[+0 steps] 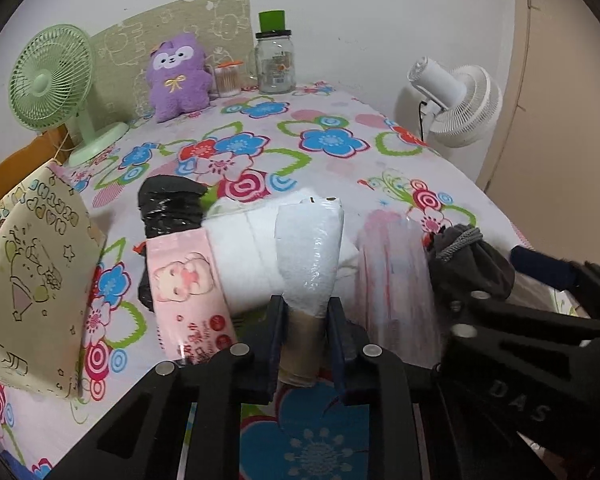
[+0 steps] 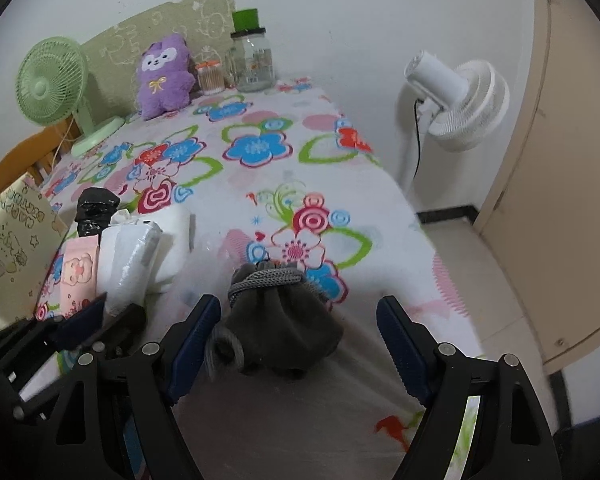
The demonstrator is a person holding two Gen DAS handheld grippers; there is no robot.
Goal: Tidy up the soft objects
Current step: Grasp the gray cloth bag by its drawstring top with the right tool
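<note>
- Plastic-wrapped white roll (image 1: pixel 310 248) is clamped at its near end in the left hand-held gripper (image 1: pixel 306 312), lying on the floral bed (image 1: pixel 332 140) beside a pink wipes pack (image 1: pixel 188 284).
- Grey drawstring pouch (image 2: pixel 276 320), cinched shut, sits between the spread jaws of the right hand-held gripper (image 2: pixel 300 332), untouched.
- Glass jar (image 1: pixel 276 62) with a green lid stands by the wall; its contents cannot be told.

Grey pouch (image 2: pixel 278 332) between open hand-held gripper (image 2: pixel 300 344)
</note>
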